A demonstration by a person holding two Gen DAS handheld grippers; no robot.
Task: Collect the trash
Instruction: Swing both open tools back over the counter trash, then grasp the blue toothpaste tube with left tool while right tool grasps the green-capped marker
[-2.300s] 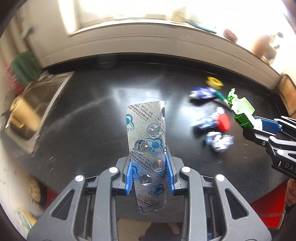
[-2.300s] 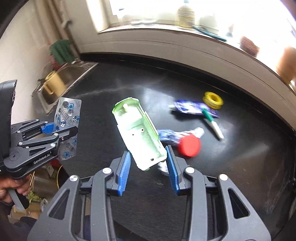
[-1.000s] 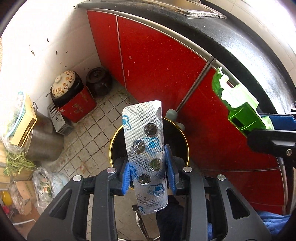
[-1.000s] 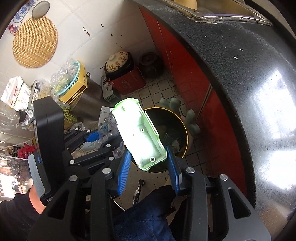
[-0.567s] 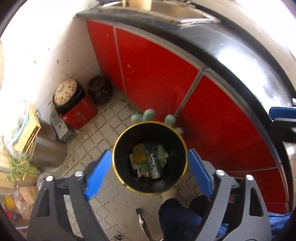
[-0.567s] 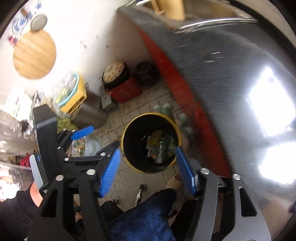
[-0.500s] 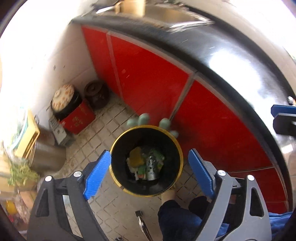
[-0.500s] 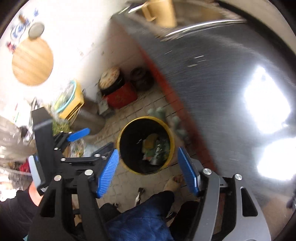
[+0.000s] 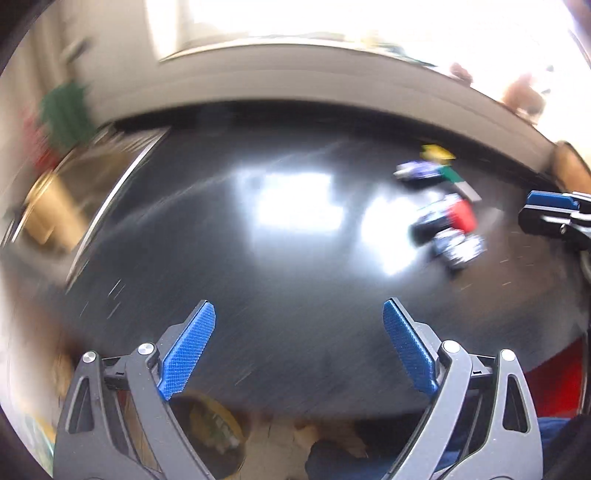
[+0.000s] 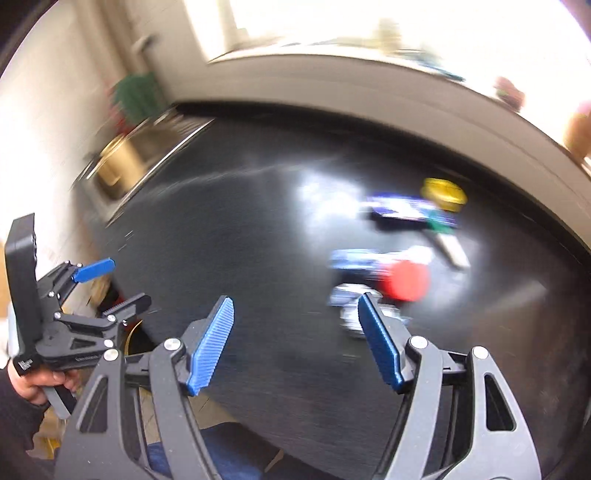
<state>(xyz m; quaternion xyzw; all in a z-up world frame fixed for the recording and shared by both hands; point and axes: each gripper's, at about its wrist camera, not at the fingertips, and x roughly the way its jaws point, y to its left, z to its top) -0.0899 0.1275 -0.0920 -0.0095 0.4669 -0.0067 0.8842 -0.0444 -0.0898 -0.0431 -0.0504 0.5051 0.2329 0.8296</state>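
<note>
wide bare stretch of black counter (image 9: 280,258) ahead of my left gripper (image 9: 299,347), nothing between its spread pads. trash cluster (image 10: 391,269) sits far right, near the backsplash ledge (image 10: 369,92); my right gripper (image 10: 295,339) faces it, one crumpled wrapper (image 10: 351,310) just beyond its right pad. sink (image 9: 74,177) bounds the left side

Both fisheye views are motion-blurred; window (image 9: 332,22) blown out at twelve o'clock, glaring off the countertop (image 9: 295,206).
</note>
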